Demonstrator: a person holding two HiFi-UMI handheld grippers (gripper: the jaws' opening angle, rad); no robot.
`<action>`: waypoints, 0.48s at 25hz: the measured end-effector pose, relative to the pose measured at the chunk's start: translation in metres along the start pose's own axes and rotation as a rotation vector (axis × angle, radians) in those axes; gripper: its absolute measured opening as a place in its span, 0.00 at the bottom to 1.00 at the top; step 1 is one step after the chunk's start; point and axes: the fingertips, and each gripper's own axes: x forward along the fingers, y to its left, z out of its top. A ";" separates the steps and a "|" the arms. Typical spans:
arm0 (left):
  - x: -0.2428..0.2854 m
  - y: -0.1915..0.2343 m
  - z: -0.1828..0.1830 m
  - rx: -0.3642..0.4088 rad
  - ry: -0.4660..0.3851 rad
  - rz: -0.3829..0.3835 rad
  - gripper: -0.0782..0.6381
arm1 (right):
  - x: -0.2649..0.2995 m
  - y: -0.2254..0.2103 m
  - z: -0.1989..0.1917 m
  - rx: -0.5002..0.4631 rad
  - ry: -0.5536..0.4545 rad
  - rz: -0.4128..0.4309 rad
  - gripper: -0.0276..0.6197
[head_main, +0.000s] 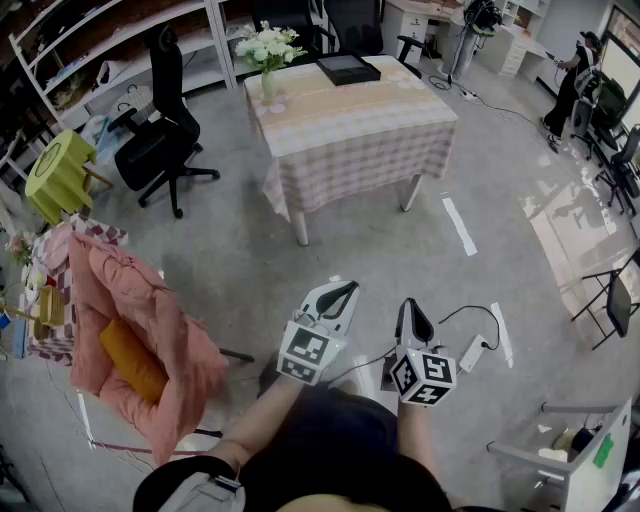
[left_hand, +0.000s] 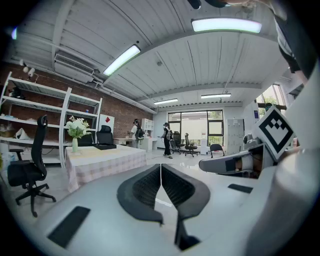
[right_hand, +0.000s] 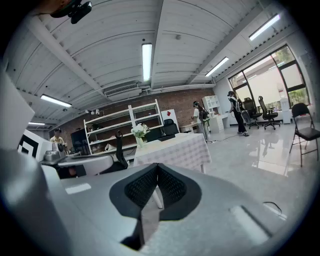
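Left gripper (head_main: 338, 292) and right gripper (head_main: 412, 308) were both clenched empty, well short of the table (head_main: 350, 105). Power strip (head_main: 472, 352) there looked light and stiff, so I'd pinch its long sides.

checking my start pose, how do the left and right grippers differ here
The left gripper leans toward the right one and shows its broad side; the right gripper points straight ahead, seen edge-on. The left gripper reaches slightly farther forward than the right gripper. Both have jaws shut on nothing, with the table ahead.
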 end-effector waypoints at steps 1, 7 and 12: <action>0.000 -0.005 0.001 -0.002 -0.007 0.004 0.13 | -0.003 -0.003 -0.001 -0.005 0.001 0.005 0.05; 0.004 -0.026 0.000 -0.005 -0.014 0.003 0.13 | -0.013 -0.023 -0.004 0.019 0.006 0.003 0.05; 0.017 -0.030 0.000 -0.013 -0.019 -0.002 0.13 | -0.004 -0.033 -0.008 0.036 0.028 0.012 0.05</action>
